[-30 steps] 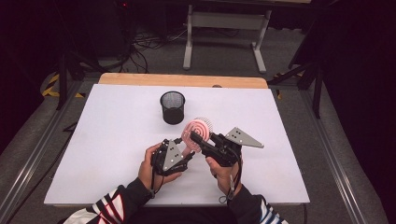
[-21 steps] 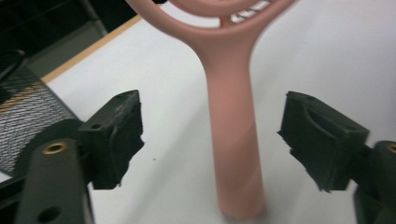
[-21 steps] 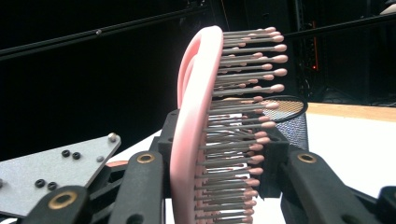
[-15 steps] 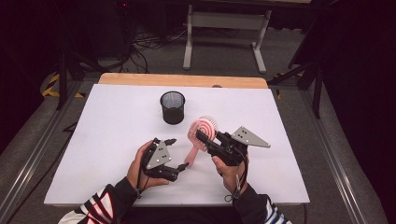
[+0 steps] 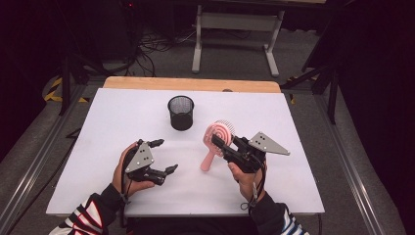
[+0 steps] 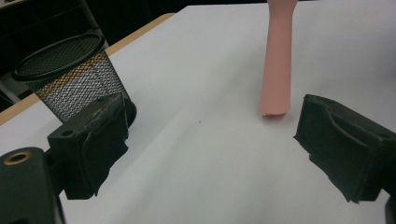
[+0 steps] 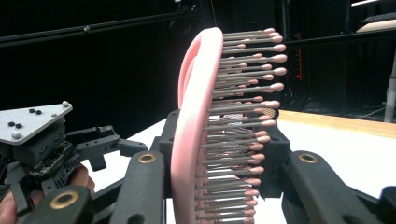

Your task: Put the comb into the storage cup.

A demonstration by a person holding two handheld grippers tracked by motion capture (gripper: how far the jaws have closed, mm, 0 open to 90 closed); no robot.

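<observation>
A pink hairbrush (image 5: pixel 210 157) stands tilted on the white table (image 5: pixel 303 186), its handle end on the surface and its round head up. My right gripper (image 5: pixel 219 140) is shut on the head; in the right gripper view the bristled head (image 7: pixel 196 116) sits between the jaws of my right gripper (image 7: pixel 219 158). My left gripper (image 5: pixel 164 156) is to the left of the brush, apart from it. Its jaws have just been opening and are open with nothing between them. In the left gripper view the pink handle (image 6: pixel 276 60) rises beyond my left gripper (image 6: pixel 219 140).
A black mesh cup (image 5: pixel 181 112) stands upright at the middle back of the table, also ahead and to the left in the left gripper view (image 6: pixel 70 74). A wooden strip (image 5: pixel 191 83) edges the far side. A grey stand (image 5: pixel 235 22) and cables lie on the floor beyond.
My left gripper has drawn away to the left from the brush handle and its jaws have spread wide. The right gripper has kept the brush's head in its grip and hardly moved.
</observation>
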